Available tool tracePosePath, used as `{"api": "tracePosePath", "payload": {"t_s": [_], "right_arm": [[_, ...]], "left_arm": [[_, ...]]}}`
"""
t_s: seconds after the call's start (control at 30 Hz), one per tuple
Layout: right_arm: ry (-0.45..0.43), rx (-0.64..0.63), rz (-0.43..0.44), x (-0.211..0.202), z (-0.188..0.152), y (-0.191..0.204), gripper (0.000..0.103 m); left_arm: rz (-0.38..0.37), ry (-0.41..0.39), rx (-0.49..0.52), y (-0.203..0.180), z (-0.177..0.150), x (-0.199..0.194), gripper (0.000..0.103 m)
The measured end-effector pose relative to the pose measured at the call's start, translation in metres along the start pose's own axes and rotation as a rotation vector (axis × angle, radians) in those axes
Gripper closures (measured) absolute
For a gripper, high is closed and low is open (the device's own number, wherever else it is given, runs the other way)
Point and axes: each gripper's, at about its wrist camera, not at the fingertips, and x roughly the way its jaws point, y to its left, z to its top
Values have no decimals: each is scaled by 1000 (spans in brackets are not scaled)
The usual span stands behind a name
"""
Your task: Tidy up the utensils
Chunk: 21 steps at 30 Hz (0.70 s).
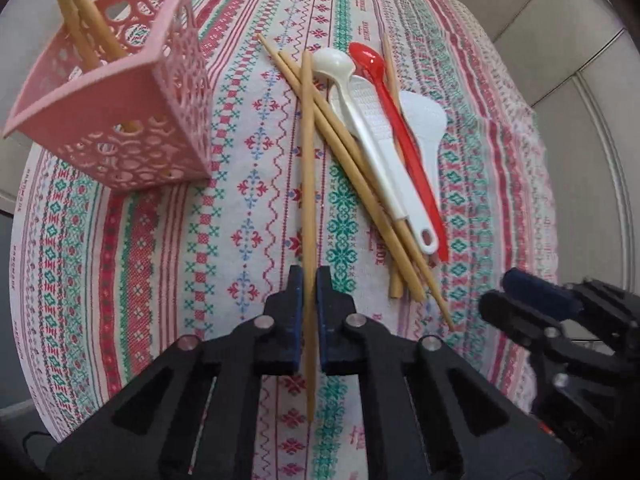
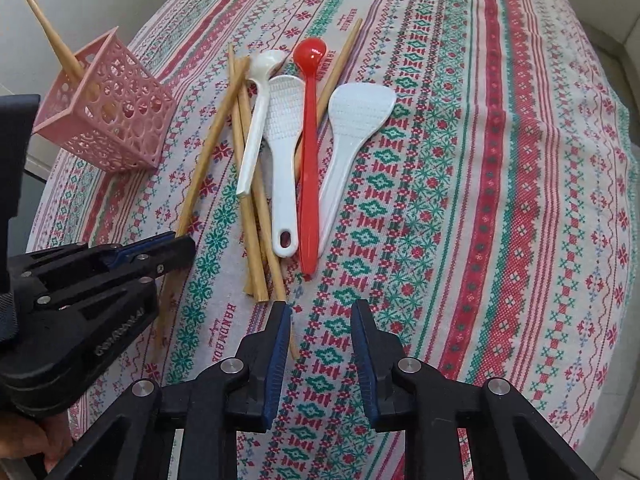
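My left gripper [image 1: 308,280] is shut on a wooden chopstick [image 1: 307,184] that runs between its pads; it also shows in the right wrist view [image 2: 208,152]. A pink openwork basket [image 1: 132,120] with two chopsticks [image 1: 76,8] in it stands at the left [image 2: 108,112]. A pile on the cloth holds more chopsticks [image 1: 360,176], a white spoon [image 2: 256,120], a red spoon [image 2: 310,152] and two white rice paddles [image 2: 282,148] [image 2: 348,136]. My right gripper [image 2: 320,312] is open and empty, just short of the pile.
A round table with a patterned red, green and white cloth [image 2: 500,200] carries everything. Its edge curves away on the right [image 2: 624,280]. The left gripper's black body [image 2: 80,280] sits at the left of the right wrist view.
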Motion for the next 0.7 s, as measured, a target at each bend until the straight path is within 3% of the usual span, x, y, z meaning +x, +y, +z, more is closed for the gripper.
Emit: {"api": "tracePosePath", "payload": {"t_s": [0.17,0.37,0.4,0.43,0.47,0.6,0.7], "right_arm": [[55,-74,4,14,-8,13,75],[97,-115,-40,35,-14,19,75],[103,-127,-41,40,-15,22,81],[99,-140,-56,41,-16,25,86],[93,-144,-71,40,-16,26,99],[35,-135,-60,21,-13,28,100],[-61,-132,-44,-13,-9,33,100]], "left_arm": [[-147,-57,-7,3,4,-49,96],[-160,-93,25,6,9,-66,96],[-165,-88,28,7,9,-66,96],[-171,-79,25,8,9,-66,96],[-179,-74,19,14,6,-70,96],[-189,-95,21,18,-1,-88,96],[-186,-122,39,15,0,-102,96]]}}
